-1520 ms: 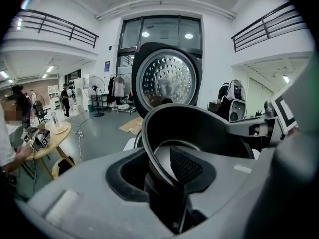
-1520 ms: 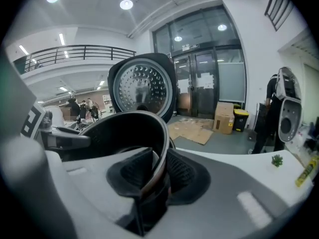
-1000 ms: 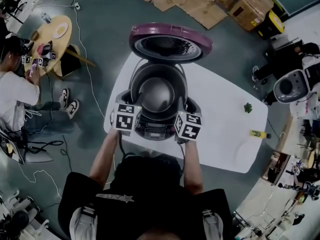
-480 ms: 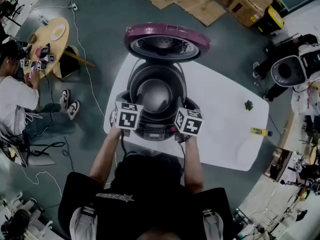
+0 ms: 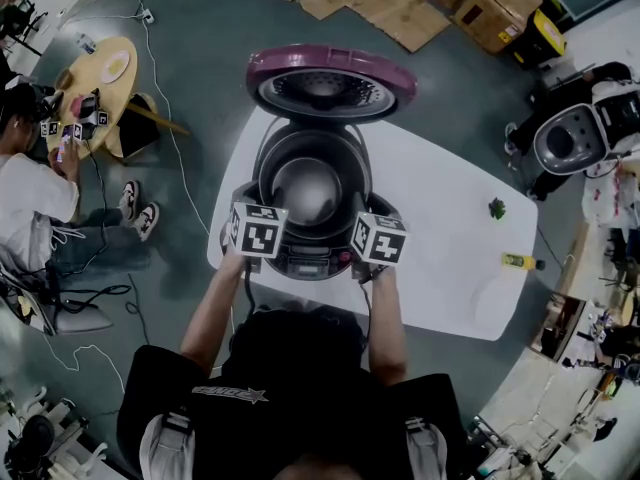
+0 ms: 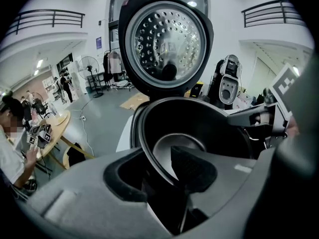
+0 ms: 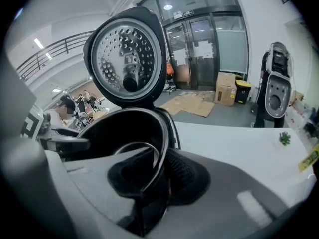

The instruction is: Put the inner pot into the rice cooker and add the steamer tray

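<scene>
The rice cooker (image 5: 312,260) stands on the white table (image 5: 450,258) with its purple lid (image 5: 330,80) swung up at the back. The dark inner pot (image 5: 308,190) sits in the cooker's body. My left gripper (image 5: 262,218) is at the pot's front left, my right gripper (image 5: 368,223) at its front right. In the left gripper view the pot's rim (image 6: 149,151) runs between the pads of the left gripper (image 6: 159,168), which is shut on it. The right gripper (image 7: 154,178) is likewise shut on the rim (image 7: 162,153). No steamer tray is in view.
A small green item (image 5: 496,211) and a yellow item (image 5: 518,263) lie near the table's right edge. A person sits at a round wooden table (image 5: 100,68) on the left. Cardboard (image 5: 380,3) lies on the floor behind, and a white machine (image 5: 570,143) stands at the right.
Both grippers have tilted a little while staying on the pot's rim. The pot and cooker stand as before.
</scene>
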Demonstrator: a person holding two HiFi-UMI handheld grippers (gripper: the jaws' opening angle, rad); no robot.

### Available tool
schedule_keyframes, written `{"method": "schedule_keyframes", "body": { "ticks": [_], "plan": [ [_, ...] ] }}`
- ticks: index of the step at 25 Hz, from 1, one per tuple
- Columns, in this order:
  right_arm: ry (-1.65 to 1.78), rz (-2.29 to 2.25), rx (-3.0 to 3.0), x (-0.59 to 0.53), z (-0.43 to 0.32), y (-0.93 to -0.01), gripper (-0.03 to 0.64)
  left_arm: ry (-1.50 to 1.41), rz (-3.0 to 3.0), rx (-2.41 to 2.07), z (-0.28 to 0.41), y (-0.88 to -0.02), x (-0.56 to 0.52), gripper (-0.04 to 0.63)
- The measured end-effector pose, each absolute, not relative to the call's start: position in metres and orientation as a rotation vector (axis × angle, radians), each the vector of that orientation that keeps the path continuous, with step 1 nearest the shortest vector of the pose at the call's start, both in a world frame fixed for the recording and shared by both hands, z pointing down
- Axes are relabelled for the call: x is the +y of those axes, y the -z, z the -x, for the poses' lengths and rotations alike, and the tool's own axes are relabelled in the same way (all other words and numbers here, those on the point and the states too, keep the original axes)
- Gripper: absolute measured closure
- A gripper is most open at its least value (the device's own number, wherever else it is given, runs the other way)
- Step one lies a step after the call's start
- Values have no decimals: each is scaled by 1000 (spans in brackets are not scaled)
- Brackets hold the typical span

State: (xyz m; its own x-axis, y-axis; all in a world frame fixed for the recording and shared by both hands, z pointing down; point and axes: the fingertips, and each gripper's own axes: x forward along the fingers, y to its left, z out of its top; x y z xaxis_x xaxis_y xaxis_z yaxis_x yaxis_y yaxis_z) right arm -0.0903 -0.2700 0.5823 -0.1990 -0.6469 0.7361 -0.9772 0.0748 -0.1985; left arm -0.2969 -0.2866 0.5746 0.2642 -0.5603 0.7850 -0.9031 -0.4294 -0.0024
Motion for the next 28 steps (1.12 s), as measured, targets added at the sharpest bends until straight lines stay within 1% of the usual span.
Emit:
{"method": "schedule_keyframes", "body": {
  "ticks": [5,6,8,10,11,16,22,28],
  "plan": [
    [-957,-1615,-1912,-270,88,-583,535,-1024,-2087,-1331,297,-577,-286,442],
    [-952,-1623,-1915,-270,88,-583,525,-1028,-2089,-1331,297,-577,-285,430],
    [-921,-1635,-1926,-270,87,-581,525,-1034,-2091,-1332,297,-578,-283,411],
    [-881,-1637,-1935,-270,88,-578,519,-1026,-2088,-1335,297,-579,-282,405],
    [-867,-1636,-1940,-270,88,-576,505,-1020,-2085,-1340,297,-578,-282,402],
    [-830,-1640,-1978,-266,90,-563,503,-989,-2086,-1402,302,-572,-279,396],
    [-760,-1654,-2028,-262,86,-537,503,-893,-2170,-1509,297,-533,-282,399],
    [-617,-1703,-2149,-253,85,-487,503,-782,-2263,-1551,288,-492,-270,408]
  ]
}}
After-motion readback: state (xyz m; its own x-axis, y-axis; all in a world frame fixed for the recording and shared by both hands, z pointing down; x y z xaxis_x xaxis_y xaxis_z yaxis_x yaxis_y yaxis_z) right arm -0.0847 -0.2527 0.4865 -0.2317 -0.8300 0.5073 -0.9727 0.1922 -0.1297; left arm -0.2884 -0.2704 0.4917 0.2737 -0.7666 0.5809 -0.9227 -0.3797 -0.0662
